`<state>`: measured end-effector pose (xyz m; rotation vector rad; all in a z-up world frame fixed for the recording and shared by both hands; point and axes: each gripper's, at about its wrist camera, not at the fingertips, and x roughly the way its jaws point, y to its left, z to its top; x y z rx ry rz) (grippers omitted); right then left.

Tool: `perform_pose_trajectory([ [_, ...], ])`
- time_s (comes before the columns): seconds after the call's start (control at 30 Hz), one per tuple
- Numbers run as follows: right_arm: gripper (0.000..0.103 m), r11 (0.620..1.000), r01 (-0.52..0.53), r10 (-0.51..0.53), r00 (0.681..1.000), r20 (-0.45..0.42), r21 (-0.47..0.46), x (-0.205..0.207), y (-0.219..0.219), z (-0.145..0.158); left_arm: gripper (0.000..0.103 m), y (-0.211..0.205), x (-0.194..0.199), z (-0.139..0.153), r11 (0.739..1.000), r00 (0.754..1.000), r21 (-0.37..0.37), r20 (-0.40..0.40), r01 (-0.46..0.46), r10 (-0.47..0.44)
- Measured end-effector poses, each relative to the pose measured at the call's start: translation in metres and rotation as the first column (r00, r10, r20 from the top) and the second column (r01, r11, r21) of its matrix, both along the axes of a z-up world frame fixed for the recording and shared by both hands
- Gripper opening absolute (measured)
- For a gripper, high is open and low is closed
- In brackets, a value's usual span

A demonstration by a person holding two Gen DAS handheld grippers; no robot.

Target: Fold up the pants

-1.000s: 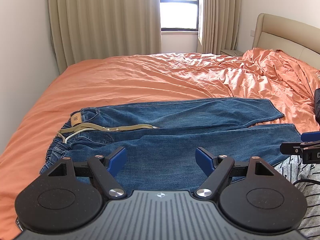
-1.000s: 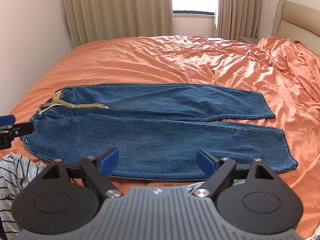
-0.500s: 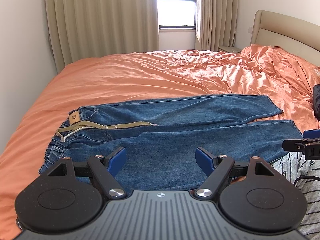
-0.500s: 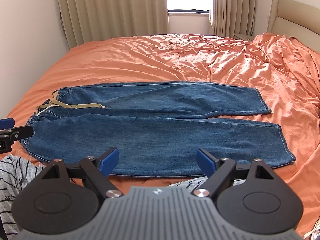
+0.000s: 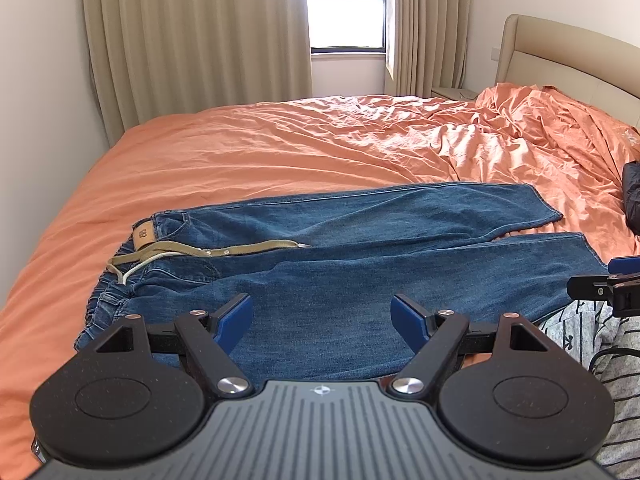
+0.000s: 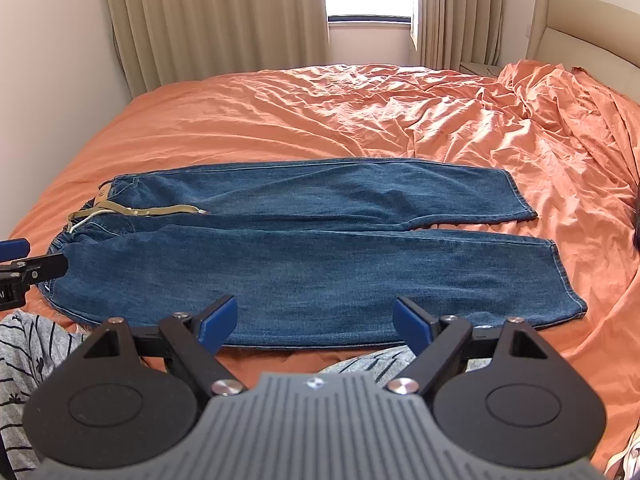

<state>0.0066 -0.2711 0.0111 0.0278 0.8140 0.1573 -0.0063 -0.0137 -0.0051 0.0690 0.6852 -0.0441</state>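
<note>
Jeans (image 6: 304, 256) lie flat on the bed (image 6: 320, 128) in front of me, waistband to my left and both legs running out to the right, side by side with a slim gap near the hems. Nearest to me, my left gripper (image 5: 322, 318) hangs above the near leg close to the waist end, its blue fingers (image 5: 234, 320) spread wide and holding nothing. My right gripper (image 6: 316, 322) is held over the near edge of that same leg further toward the hems — fingers (image 6: 412, 324) apart as well, empty. Striped grey cloth (image 6: 28, 344) shows low at the frame edges beside each gripper. A little further in, a tan belt (image 5: 208, 250) trails out of the waistband across the denim, with a white cord (image 5: 138, 266) looped beside it. Beyond the jeans the orange sheet (image 5: 280, 148) is smooth on the left and rumpled toward the padded headboard (image 5: 560, 56) on the right. Furthest back — beige curtains (image 5: 192, 36) around a bright window (image 5: 346, 12).
</note>
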Motion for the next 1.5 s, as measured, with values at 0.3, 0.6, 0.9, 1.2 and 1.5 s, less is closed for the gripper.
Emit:
perform_pose_trajectory([
  [0.3,0.081,1.0,0.004,-0.004,1.0,-0.001,0.0,-0.001,-0.001,0.002,0.092,0.001,0.002,-0.001,1.0,1.0,0.0,-0.001,0.001,-0.001],
  [0.6,0.081,1.0,0.021,-0.021,1.0,0.004,-0.011,-0.004,-0.005,0.003,0.092,-0.002,0.002,0.0,1.0,1.0,0.001,0.0,0.002,-0.002],
  [0.9,0.081,0.999,0.041,-0.041,0.999,0.011,-0.028,-0.007,-0.008,0.004,0.092,-0.006,0.002,0.003,1.0,1.0,0.004,0.002,0.001,-0.001],
  [1.2,0.081,0.998,0.043,-0.042,0.999,0.02,-0.036,-0.011,-0.007,0.006,0.092,-0.006,0.003,0.004,1.0,1.0,0.002,0.004,0.0,0.0],
  [1.5,0.081,0.999,0.031,-0.03,0.999,0.032,-0.042,-0.007,-0.007,0.001,0.092,0.014,0.012,0.005,1.0,1.0,0.012,0.004,-0.003,0.003],
])
